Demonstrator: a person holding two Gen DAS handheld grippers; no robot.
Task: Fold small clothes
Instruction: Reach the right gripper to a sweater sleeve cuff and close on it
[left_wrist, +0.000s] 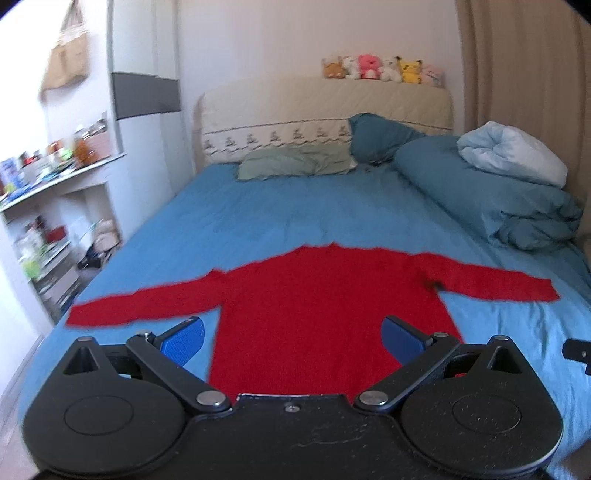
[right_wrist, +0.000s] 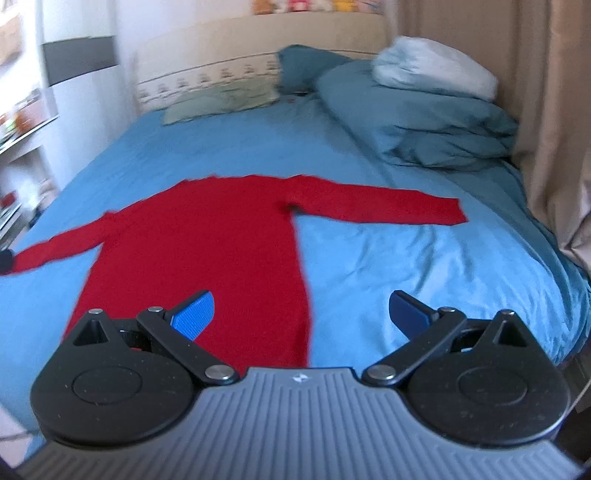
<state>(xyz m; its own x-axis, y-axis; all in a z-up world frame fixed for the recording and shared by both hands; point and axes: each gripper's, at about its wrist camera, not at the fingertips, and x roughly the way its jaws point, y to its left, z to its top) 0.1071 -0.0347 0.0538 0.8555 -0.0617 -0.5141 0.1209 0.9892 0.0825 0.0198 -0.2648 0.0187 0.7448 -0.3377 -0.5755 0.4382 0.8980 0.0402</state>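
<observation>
A red long-sleeved sweater (left_wrist: 317, 306) lies flat on the blue bed sheet (left_wrist: 258, 210) with both sleeves spread out sideways and its hem toward me. My left gripper (left_wrist: 291, 334) is open and empty, held above the sweater's lower part. The sweater also shows in the right wrist view (right_wrist: 207, 251). My right gripper (right_wrist: 301, 312) is open and empty, held above the sweater's lower right edge. A dark bit of the right gripper (left_wrist: 576, 350) shows at the right edge of the left wrist view.
A bunched teal duvet (left_wrist: 491, 192) with a pale blue blanket (left_wrist: 513, 151) on it lies at the far right of the bed. Pillows (left_wrist: 295, 162) lie by the headboard (left_wrist: 325, 107). Cluttered shelves (left_wrist: 55, 206) stand at the left, a curtain (right_wrist: 550, 110) at the right.
</observation>
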